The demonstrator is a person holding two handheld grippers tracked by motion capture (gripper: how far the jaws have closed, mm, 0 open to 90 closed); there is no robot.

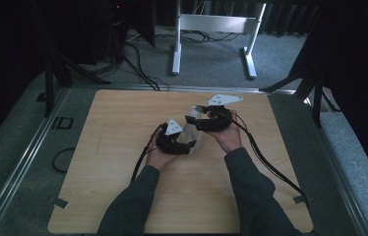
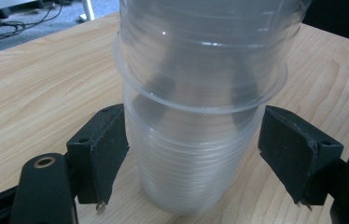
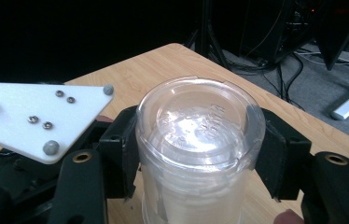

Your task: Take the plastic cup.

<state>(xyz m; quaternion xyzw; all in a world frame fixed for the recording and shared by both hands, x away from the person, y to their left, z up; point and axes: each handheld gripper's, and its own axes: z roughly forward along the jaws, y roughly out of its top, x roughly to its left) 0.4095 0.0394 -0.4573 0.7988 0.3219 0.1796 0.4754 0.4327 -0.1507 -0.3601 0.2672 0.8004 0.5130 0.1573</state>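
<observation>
A stack of clear plastic cups stands on the wooden table between my two grippers. My left gripper is shut on the lower cup, with both black pads against its ribbed wall just under the rim. More clear cups rise above that rim. My right gripper is shut on the top of the stack, its pads at either side of a cup whose embossed base faces the camera. The left gripper's white three-cornered plate shows close beside it.
Cables trail from both grippers across the table toward its near edge. A white desk frame and loose cables stand on the grey carpet beyond the far edge. Dark stand legs flank the table at left and right.
</observation>
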